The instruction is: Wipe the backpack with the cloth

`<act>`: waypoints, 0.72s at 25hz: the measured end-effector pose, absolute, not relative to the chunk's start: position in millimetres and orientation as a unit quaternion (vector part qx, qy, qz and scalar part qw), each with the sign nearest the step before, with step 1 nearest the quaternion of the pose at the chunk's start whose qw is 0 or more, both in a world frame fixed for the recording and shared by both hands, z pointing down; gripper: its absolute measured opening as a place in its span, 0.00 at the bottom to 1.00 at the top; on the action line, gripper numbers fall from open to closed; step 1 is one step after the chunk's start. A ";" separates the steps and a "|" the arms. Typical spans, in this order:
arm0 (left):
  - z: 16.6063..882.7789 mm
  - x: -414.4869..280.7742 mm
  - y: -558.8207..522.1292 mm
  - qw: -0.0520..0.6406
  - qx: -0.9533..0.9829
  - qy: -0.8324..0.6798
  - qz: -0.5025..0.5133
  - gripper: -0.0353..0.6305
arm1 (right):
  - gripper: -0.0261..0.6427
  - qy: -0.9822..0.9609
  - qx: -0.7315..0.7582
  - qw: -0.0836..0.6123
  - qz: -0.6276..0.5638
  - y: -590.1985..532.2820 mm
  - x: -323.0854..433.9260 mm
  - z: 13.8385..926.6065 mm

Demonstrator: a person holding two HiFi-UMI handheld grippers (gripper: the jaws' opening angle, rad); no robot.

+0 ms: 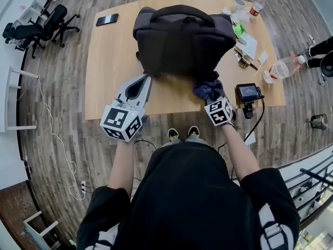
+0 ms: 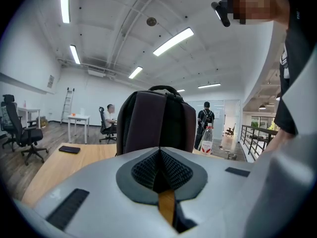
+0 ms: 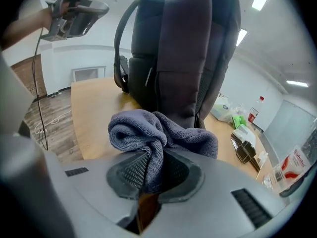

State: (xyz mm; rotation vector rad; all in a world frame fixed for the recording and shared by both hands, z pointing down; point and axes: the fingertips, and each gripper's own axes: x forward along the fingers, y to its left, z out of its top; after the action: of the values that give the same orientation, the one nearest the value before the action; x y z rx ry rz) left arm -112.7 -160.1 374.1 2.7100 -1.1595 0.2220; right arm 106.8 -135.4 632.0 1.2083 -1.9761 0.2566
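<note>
1. Head view: The backpack stands upright in the middle of the worktop. The left tongs sit near its lower left corner. The right tongs hold a bunched blue-grey cloth by its lower right corner. The likely slip is that a hard wipe could slide or tip the unsteadied bag toward the clutter behind it. That clutter includes a bottle lying near the right edge. The worktop is pale wood with a phone at its far left, and the floor is grey planks.

2. Left gripper view: These tongs are pinched together with nothing between them, and they are apart from the backpack, so they brace nothing. The room beyond is a bright open office with strip lights, desks and a seated person.

3. Right gripper view: The tongs are clamped on a fold of the cloth, most of which bulges loose above them. Wadded like this, it may drag or catch on a strap rather than wipe flat. Whether it touches the backpack I cannot tell.
</note>
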 end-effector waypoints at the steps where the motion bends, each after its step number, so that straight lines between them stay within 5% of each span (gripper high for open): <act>1: 374.9 -115.1 -159.8 0.093 0.913 -0.391 0.074 0.08 | 0.11 -0.778 0.478 0.394 0.105 -135.2 105.5 632.1; 8: 380.6 -129.0 -153.8 0.100 0.913 -0.389 0.069 0.08 | 0.11 -0.791 0.474 0.383 0.059 -134.8 74.7 590.8; 18: 380.9 -153.5 -144.5 0.099 0.912 -0.394 0.056 0.08 | 0.11 -0.846 0.473 0.216 -0.118 -159.7 -29.3 385.7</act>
State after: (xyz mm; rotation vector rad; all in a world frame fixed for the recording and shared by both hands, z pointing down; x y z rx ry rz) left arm -153.5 -144.5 380.9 2.6985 -1.1646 0.1656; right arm -29.3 -159.7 385.7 1.3112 -2.3435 -0.3272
